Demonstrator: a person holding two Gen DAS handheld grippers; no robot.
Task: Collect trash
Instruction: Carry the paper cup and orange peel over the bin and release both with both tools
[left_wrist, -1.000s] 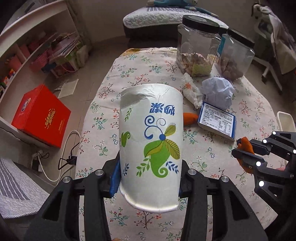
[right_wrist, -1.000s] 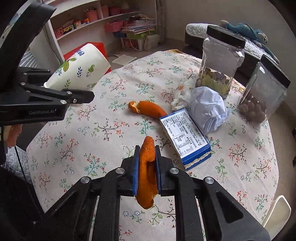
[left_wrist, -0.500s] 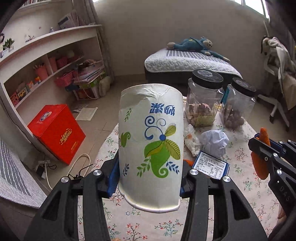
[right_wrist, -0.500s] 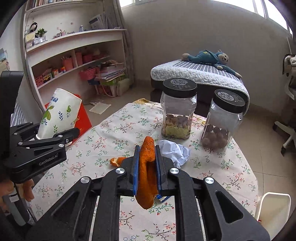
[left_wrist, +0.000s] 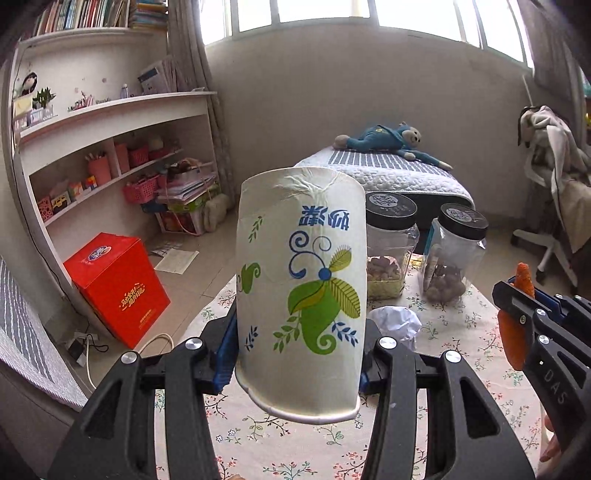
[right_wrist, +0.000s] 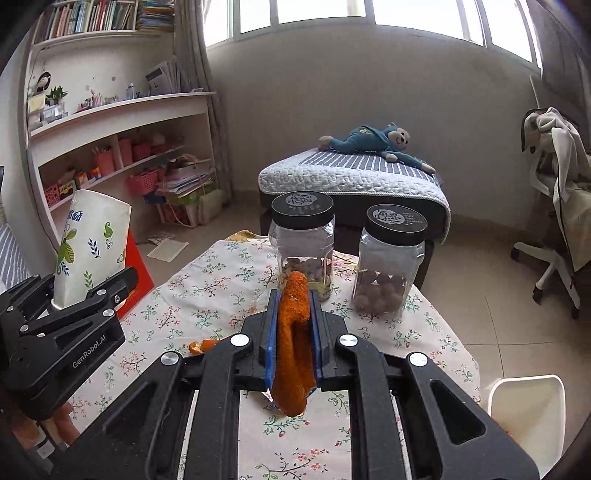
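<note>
Fig.: Both tools loaded w/ trash, raised over the surface.
L tool (left_wrist: 299, 363) clamps a paper cup (left_wrist: 301, 291) held upside down; jaws have just eased slightly wider, pads still pressing. R tool (right_wrist: 293, 334) is closed tight on an orange peel (right_wrist: 293, 343). More peel (right_wrist: 201, 346) and crumpled paper (left_wrist: 395, 321) lie on the surface (right_wrist: 424, 332). Next, likely: carry both to the white bin (right_wrist: 526, 413), then release.
</note>
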